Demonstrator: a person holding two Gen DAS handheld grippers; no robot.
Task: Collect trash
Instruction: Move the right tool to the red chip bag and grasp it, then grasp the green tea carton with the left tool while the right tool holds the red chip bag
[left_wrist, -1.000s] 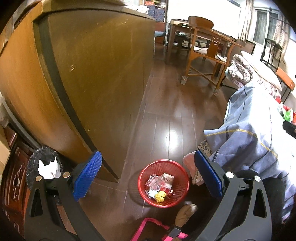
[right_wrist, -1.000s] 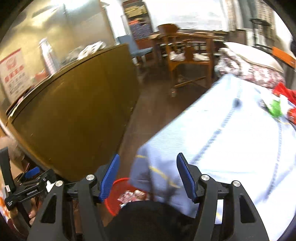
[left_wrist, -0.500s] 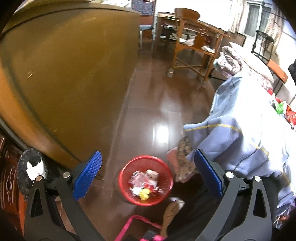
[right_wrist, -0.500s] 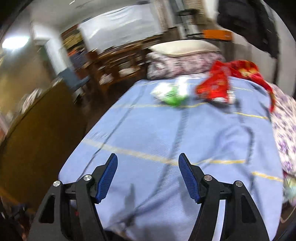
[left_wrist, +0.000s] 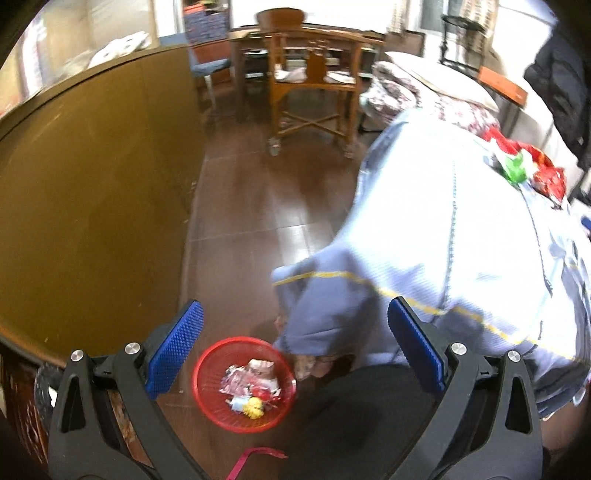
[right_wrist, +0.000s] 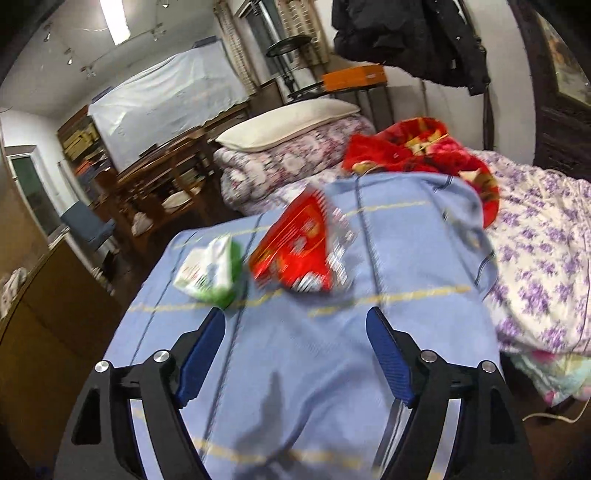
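Your right gripper (right_wrist: 295, 354) and left gripper (left_wrist: 295, 347) gape empty; glossy red wrapper (right_wrist: 295, 251) lies on ribbed blue blanket (right_wrist: 295, 369); round red mesh basket (left_wrist: 245, 384) holds crumpled wrappers.

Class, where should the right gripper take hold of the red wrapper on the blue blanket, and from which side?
Probably its near bottom edge: the red wrapper lies flat, long axis pointing away, so the open right gripper can come from this side and pinch across it.
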